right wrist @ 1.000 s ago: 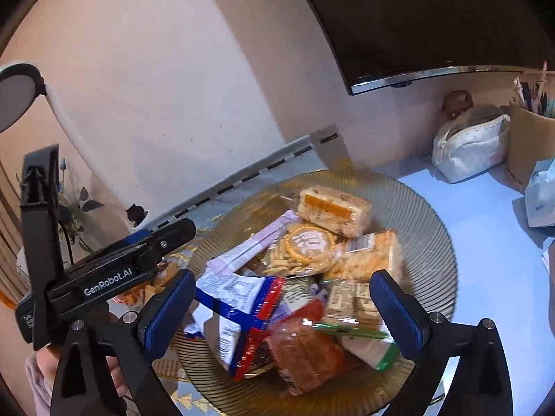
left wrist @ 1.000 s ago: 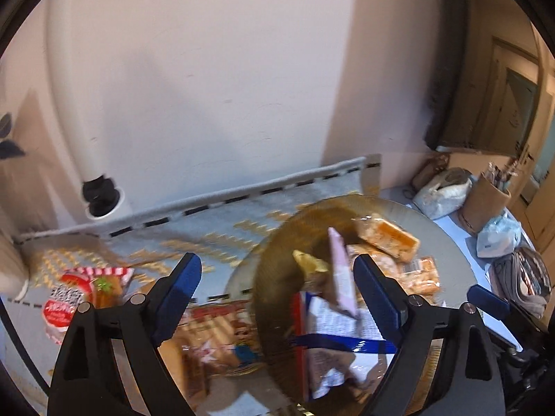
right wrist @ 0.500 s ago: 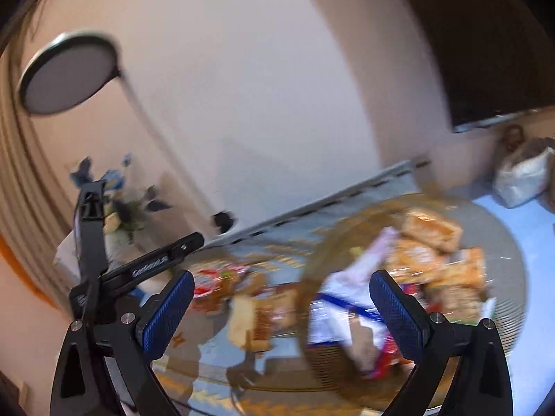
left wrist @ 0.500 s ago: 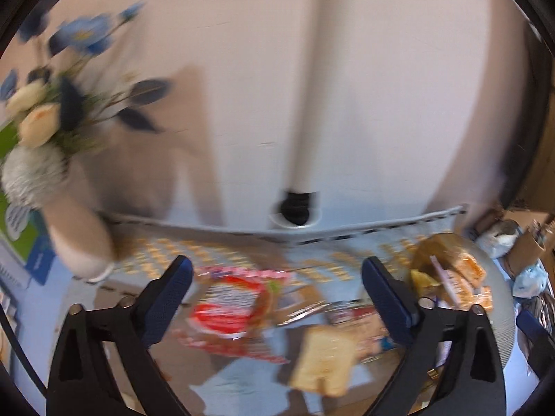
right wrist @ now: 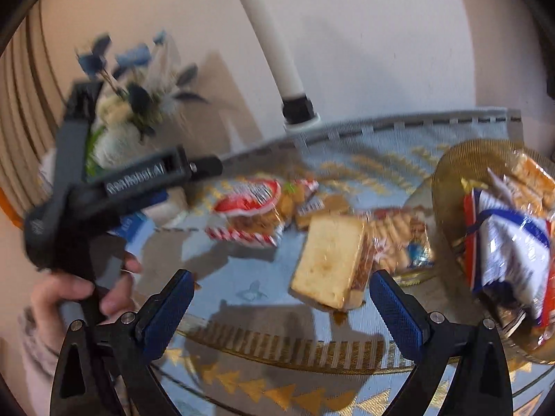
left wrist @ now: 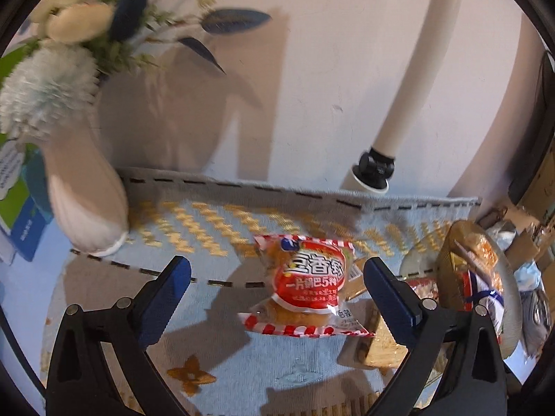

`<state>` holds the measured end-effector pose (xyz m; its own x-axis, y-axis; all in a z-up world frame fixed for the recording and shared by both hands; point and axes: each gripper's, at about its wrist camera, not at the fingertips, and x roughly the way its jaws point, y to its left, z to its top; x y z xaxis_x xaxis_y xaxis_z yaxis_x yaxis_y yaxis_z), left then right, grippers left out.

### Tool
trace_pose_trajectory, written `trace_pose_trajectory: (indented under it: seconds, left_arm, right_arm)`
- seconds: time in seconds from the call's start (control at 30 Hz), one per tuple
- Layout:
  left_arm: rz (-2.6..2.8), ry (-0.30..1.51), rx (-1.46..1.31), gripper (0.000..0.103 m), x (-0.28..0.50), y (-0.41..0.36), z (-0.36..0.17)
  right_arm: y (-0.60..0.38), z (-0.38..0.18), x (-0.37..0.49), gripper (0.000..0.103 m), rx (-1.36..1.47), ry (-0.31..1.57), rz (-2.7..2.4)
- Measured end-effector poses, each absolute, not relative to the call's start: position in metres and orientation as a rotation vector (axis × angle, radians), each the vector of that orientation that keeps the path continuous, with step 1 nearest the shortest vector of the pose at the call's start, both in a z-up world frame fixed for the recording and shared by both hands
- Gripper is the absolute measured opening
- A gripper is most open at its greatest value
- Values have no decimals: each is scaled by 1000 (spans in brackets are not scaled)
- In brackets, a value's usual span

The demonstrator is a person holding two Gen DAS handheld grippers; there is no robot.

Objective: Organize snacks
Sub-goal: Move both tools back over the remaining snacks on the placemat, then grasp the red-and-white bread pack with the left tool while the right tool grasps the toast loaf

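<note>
Gaping left claw | right claw released | crinkly red packet | woven mat

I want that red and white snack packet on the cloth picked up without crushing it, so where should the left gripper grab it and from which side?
Take the red and white snack packet by its flat crimped striped edge nearest the open left gripper, coming in low from the front. The puffy middle would probably crush; the flat seam fits between the pads.

Vase and flowers motion-blurred; glass plate cut off at right edge; wrapper print unreadable.
</note>
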<state>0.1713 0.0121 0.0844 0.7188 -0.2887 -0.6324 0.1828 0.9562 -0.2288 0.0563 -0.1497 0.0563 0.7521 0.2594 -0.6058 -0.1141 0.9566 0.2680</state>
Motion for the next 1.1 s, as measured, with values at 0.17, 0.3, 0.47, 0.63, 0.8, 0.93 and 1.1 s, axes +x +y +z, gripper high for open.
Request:
trace_pose_trajectory:
  seconds: [0.17,0.3,0.47,0.63,0.8,0.93,1.1]
  left_arm:
    - [-319,757,-125,100,180,-7,60]
    - [-334,759,-101,100,184,-15,40]
    - [-344,770,-172,103,190,-14,6]
    - [-354,801,-211,103,194,-16,2]
    - [-359,809,-215,103,194,-19,1]
    - [-360,811,-218,103,195,-19,0]
    - [-360,812,-220,103,194,-17,0]
  right_arm:
    - [-146,29,78,101,214,748,137]
    - [-144,11,95,101,177,752,74]
    - [-152,-8,116,103,266,795,111]
    - [-164,-7,111,103,339,762,150]
    - [-160,-6,112,103,339,763,149]
    - [-161,-5,111,103,340,762,149]
    - [-161,-4,111,103,340,762,149]
